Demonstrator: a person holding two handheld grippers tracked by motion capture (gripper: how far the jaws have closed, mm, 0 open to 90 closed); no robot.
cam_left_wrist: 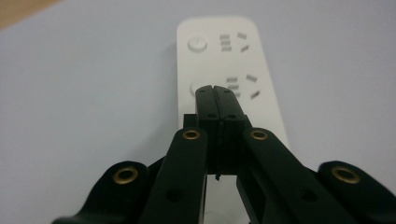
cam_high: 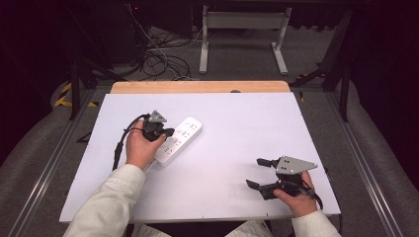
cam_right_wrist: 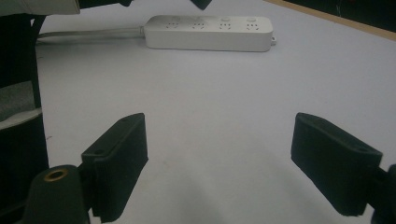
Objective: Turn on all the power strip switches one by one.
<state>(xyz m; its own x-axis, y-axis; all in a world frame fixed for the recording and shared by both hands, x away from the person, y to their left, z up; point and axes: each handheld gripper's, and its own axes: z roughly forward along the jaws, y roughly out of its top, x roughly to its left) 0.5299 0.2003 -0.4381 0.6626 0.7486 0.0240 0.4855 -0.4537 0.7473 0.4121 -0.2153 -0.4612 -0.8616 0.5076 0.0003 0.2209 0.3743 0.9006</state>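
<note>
Jaws closed over power strip (cam_left_wrist: 224, 56), white tabletop (cam_high: 237, 128).

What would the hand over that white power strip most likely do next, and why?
Probably ease the left gripper straight down to press the round button beside it. Its jaws are shut into one blunt tip, poised over the white power strip right next to that button, while the right gripper rests open, far off.

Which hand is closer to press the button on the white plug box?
Left. The left gripper, jaws shut, hovers over the power strip; the right gripper sits open, far away.
</note>
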